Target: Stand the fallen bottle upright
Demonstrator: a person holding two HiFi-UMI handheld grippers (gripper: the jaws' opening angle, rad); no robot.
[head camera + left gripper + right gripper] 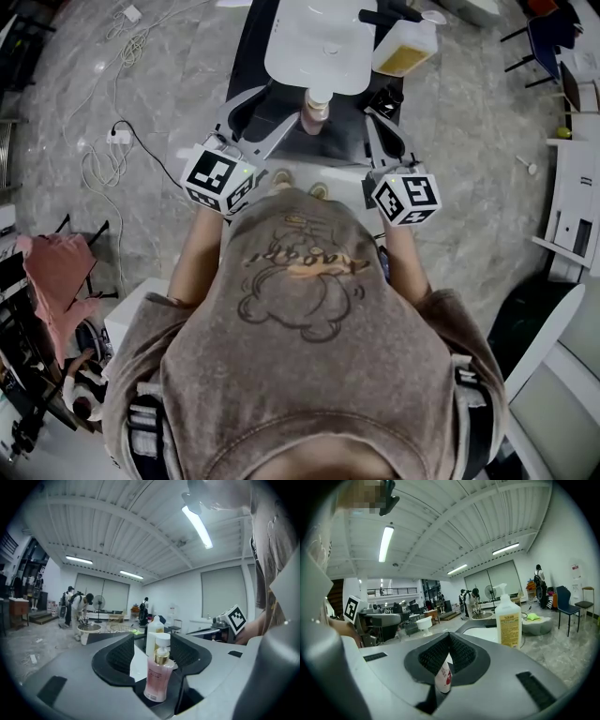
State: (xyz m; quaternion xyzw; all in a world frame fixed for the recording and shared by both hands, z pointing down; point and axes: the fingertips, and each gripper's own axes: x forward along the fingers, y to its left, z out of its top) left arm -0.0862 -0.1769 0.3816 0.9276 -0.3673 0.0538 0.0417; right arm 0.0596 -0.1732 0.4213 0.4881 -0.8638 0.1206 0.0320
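From the head view, the pink bottle point(315, 111) stands upright on the dark table point(251, 47), at the near edge of a white tray point(319, 37). The left gripper point(289, 118) reaches in from the left, just beside the bottle. The right gripper point(382, 106) sits to the bottle's right, apart from it. Both point away from the person, roughly level. A larger bottle with yellow liquid point(405, 47) stands farther back on the right.

In the left gripper view, the 2 jaws are spread. The pink bottle point(157, 677) stands upright between them, pump top up. There is a gap between the bottle and the ribbed pad point(123, 656) on the left, and the other pad is not pressing on it either. So this tool is released, with the bottle inside its span but not gripped. The larger bottle point(153, 632) shows beyond the tips.

In the right gripper view, the 2 jaws of the right gripper point(450, 637) meet at their tips, clenched on nothing. A slice of the pink bottle point(443, 679) shows through the wedge-shaped gap below the tips. I cannot tell whether the jaws touch it. The larger bottle point(508, 620) stands upright to the right on the table.
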